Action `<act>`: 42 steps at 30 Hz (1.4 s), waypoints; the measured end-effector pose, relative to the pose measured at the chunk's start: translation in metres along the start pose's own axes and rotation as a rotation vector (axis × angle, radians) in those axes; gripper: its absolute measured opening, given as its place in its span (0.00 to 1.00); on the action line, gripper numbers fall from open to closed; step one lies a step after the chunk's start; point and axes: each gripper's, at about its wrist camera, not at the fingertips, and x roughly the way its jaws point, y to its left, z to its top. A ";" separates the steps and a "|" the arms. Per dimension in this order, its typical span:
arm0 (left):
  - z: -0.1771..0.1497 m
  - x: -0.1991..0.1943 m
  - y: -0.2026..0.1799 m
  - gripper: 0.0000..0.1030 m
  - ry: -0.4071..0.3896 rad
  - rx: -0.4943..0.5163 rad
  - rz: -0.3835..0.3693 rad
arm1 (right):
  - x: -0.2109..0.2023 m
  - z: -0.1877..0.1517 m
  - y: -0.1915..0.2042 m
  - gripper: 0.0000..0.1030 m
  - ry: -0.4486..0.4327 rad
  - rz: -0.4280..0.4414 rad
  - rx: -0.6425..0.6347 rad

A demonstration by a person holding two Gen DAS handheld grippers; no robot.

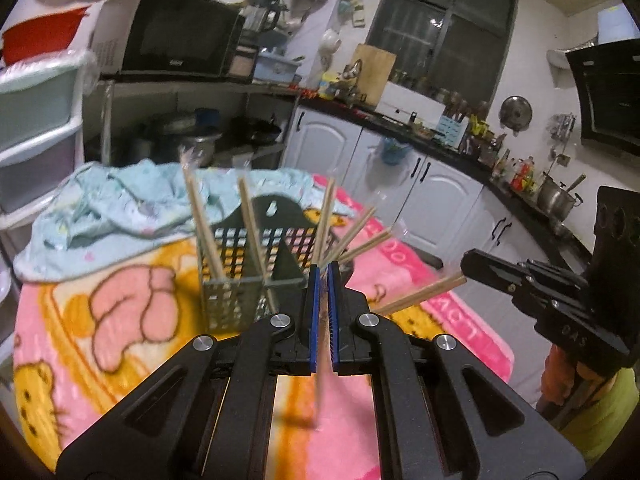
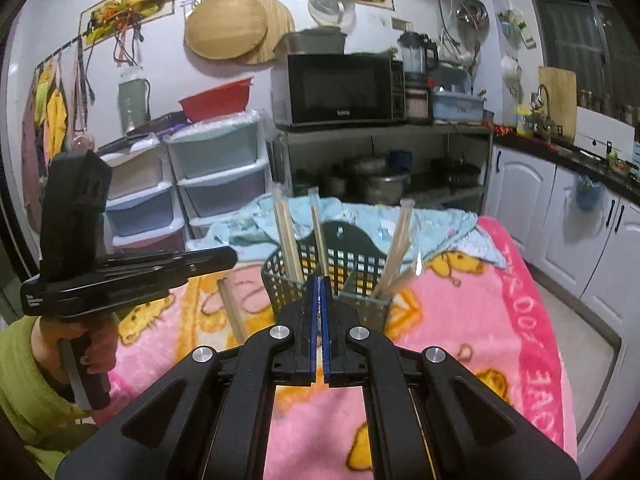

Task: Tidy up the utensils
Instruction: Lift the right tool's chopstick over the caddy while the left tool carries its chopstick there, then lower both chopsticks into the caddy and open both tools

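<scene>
A dark perforated utensil caddy stands on a pink cartoon blanket and holds several wooden chopsticks. My left gripper is shut on a wrapped chopstick that runs up between its blue pads, just in front of the caddy. In the right wrist view the caddy is straight ahead. My right gripper is shut on a chopstick whose other end shows in the left wrist view. The left gripper also shows in the right wrist view, left of the caddy.
A crumpled light blue cloth lies behind the caddy. Plastic drawers and a shelf with a microwave stand beyond the table. White cabinets and a crowded counter run along the right.
</scene>
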 end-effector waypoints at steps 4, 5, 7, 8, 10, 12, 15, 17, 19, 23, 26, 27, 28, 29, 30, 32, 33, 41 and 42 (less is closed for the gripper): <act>0.015 -0.003 -0.008 0.02 -0.027 0.020 -0.009 | -0.011 0.010 -0.002 0.02 -0.037 -0.006 0.003; 0.017 -0.003 -0.009 0.02 -0.031 0.022 -0.010 | -0.013 0.012 -0.001 0.02 -0.044 -0.006 0.005; 0.023 -0.006 -0.011 0.02 -0.047 0.025 -0.013 | -0.019 0.017 -0.002 0.02 -0.063 -0.004 0.005; 0.025 -0.007 -0.011 0.02 -0.052 0.026 -0.015 | -0.022 0.019 0.000 0.02 -0.070 -0.005 0.003; 0.032 -0.010 -0.012 0.02 -0.069 0.025 -0.020 | -0.028 0.024 0.000 0.02 -0.092 -0.003 0.004; 0.038 -0.012 -0.013 0.02 -0.085 0.024 -0.026 | -0.033 0.029 0.002 0.02 -0.112 -0.001 0.004; 0.050 -0.016 -0.016 0.02 -0.111 0.040 -0.029 | -0.039 0.037 0.003 0.02 -0.135 -0.005 0.001; 0.063 -0.020 -0.021 0.01 -0.135 0.053 -0.037 | -0.043 0.044 0.002 0.02 -0.152 -0.012 0.001; 0.071 -0.024 -0.025 0.01 -0.154 0.063 -0.041 | -0.046 0.052 0.002 0.02 -0.169 -0.021 -0.001; 0.091 -0.031 -0.034 0.01 -0.198 0.087 -0.042 | -0.053 0.064 -0.003 0.02 -0.201 -0.030 0.005; 0.103 -0.034 -0.038 0.01 -0.223 0.093 -0.039 | -0.055 0.074 -0.008 0.02 -0.219 -0.032 0.015; 0.106 -0.035 -0.038 0.01 -0.228 0.095 -0.039 | -0.055 0.078 -0.009 0.02 -0.226 -0.033 0.012; 0.109 -0.036 -0.039 0.01 -0.235 0.097 -0.037 | -0.055 0.082 -0.010 0.02 -0.233 -0.038 0.010; 0.113 -0.036 -0.039 0.01 -0.242 0.097 -0.034 | -0.055 0.085 -0.011 0.02 -0.238 -0.040 0.012; 0.116 -0.036 -0.039 0.01 -0.248 0.096 -0.032 | -0.054 0.089 -0.012 0.02 -0.241 -0.038 0.015; 0.121 -0.036 -0.038 0.01 -0.257 0.094 -0.025 | -0.052 0.094 -0.015 0.02 -0.246 -0.039 0.019; 0.123 -0.036 -0.037 0.01 -0.262 0.092 -0.024 | -0.051 0.096 -0.016 0.02 -0.247 -0.039 0.019; 0.132 -0.022 -0.028 0.01 -0.274 0.081 0.014 | -0.031 0.108 -0.021 0.02 -0.218 -0.046 0.015; 0.133 -0.020 -0.028 0.01 -0.273 0.080 0.015 | -0.027 0.109 -0.022 0.02 -0.213 -0.047 0.016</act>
